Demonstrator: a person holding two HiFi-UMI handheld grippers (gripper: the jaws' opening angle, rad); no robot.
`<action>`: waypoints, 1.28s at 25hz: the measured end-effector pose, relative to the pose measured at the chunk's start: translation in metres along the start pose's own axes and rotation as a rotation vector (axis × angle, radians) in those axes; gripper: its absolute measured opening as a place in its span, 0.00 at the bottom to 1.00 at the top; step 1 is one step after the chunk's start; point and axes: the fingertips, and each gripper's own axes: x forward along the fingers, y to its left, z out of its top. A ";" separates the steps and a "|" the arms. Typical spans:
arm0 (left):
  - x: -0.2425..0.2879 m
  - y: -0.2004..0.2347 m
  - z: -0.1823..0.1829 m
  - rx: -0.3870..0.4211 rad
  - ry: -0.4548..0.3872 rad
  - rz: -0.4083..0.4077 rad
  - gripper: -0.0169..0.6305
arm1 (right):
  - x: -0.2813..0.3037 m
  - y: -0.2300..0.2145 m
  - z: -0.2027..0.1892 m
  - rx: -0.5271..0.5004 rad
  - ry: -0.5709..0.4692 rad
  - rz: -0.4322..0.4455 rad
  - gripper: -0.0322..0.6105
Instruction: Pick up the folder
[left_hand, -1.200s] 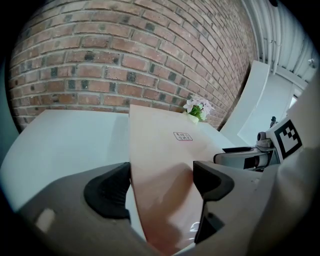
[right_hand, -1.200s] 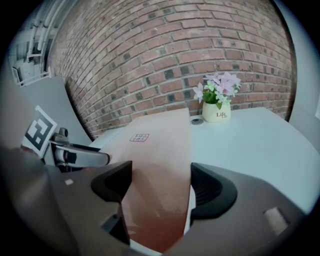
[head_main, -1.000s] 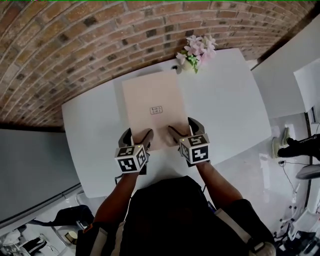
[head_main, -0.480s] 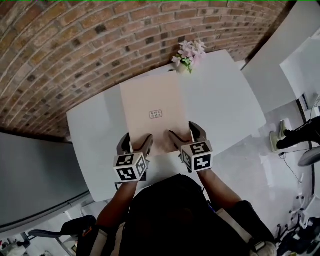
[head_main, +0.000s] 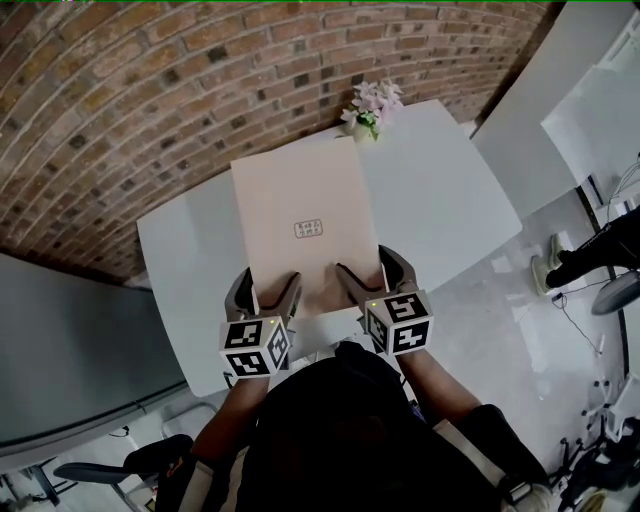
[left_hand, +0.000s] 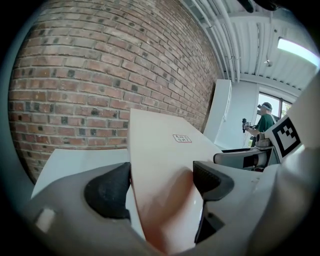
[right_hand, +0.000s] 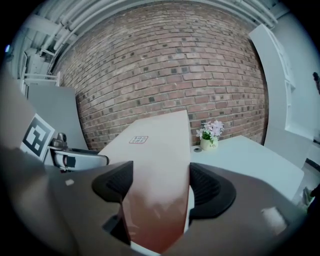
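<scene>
The pale pink folder (head_main: 300, 210), with a small label at its middle, is held above the white table (head_main: 440, 200). Its near end is gripped at both corners. My left gripper (head_main: 265, 292) is shut on the near left corner, my right gripper (head_main: 368, 266) on the near right corner. In the left gripper view the folder (left_hand: 165, 150) slants between the two dark pads of the left gripper (left_hand: 162, 185). In the right gripper view the folder (right_hand: 160, 145) runs forward from between the pads of the right gripper (right_hand: 160, 185). The folder's underside is hidden.
A small pot of pink flowers (head_main: 368, 103) stands at the table's far edge, by the brick wall (head_main: 150, 90). A grey panel (head_main: 60, 340) lies to the left, white boards (head_main: 540, 110) to the right. A person (left_hand: 262, 122) stands far off.
Both grippers have risen with the folder between their jaws. The folder has come up off the table and looks larger and closer to the head camera.
</scene>
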 end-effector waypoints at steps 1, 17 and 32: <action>-0.007 0.000 0.001 0.003 -0.008 -0.004 0.64 | -0.005 0.005 0.001 -0.002 -0.008 -0.004 0.60; -0.091 -0.014 -0.010 0.047 -0.078 -0.123 0.63 | -0.088 0.063 -0.016 0.011 -0.084 -0.123 0.59; -0.085 -0.088 0.009 0.089 -0.149 -0.131 0.63 | -0.137 0.007 0.003 0.003 -0.154 -0.112 0.59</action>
